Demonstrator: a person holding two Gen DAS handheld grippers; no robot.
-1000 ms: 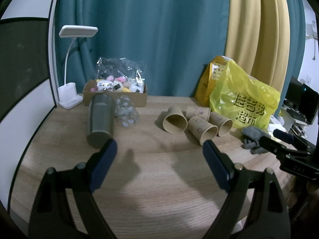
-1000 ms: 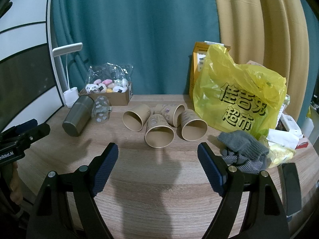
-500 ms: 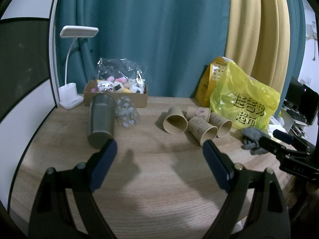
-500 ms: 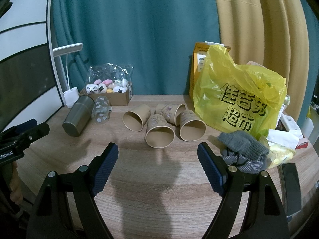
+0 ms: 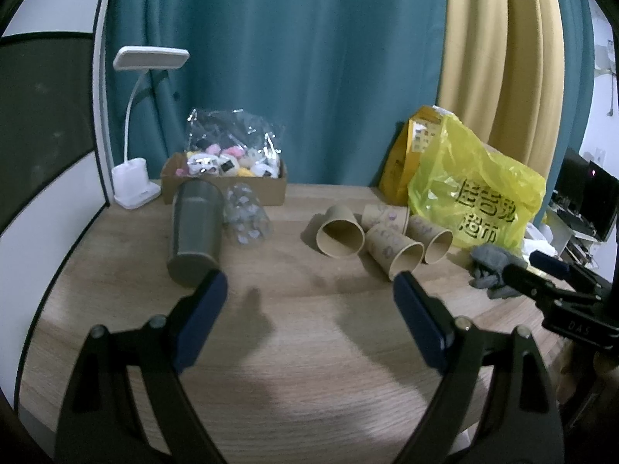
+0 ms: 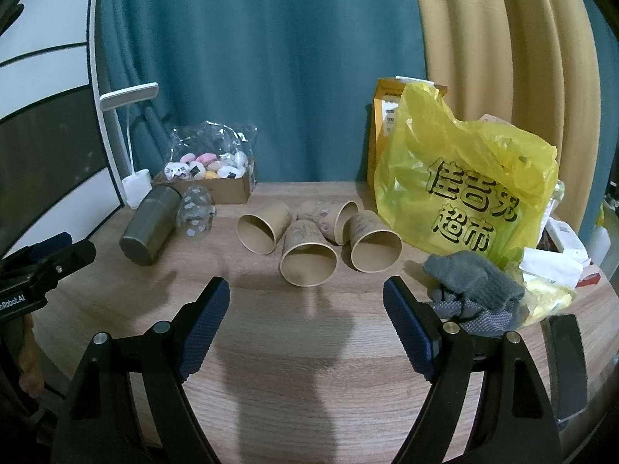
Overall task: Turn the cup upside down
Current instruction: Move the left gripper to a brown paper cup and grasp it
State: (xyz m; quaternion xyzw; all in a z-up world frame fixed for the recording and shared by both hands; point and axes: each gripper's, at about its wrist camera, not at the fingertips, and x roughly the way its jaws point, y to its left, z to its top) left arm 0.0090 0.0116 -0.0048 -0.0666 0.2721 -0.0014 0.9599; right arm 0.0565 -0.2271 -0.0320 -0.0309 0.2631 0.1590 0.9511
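both the left gripper [image 5: 309, 290] and right gripper [image 6: 305, 294] are hovering wide open, holding nothing. four paper cups [image 6: 307, 257] are lying on their sides at 12 o'clock, touching. risk: nudging a neighbour, rolling it toward the yellow bag [image 6: 464, 193] at 2 o'clock.

The fourth brown paper cup [image 6: 336, 219] lies half hidden behind its neighbours, the orange carton [image 6: 383, 135] is mostly covered by the yellow plastic bag [image 6: 464, 181], and print on both cups and carton is unreadable.
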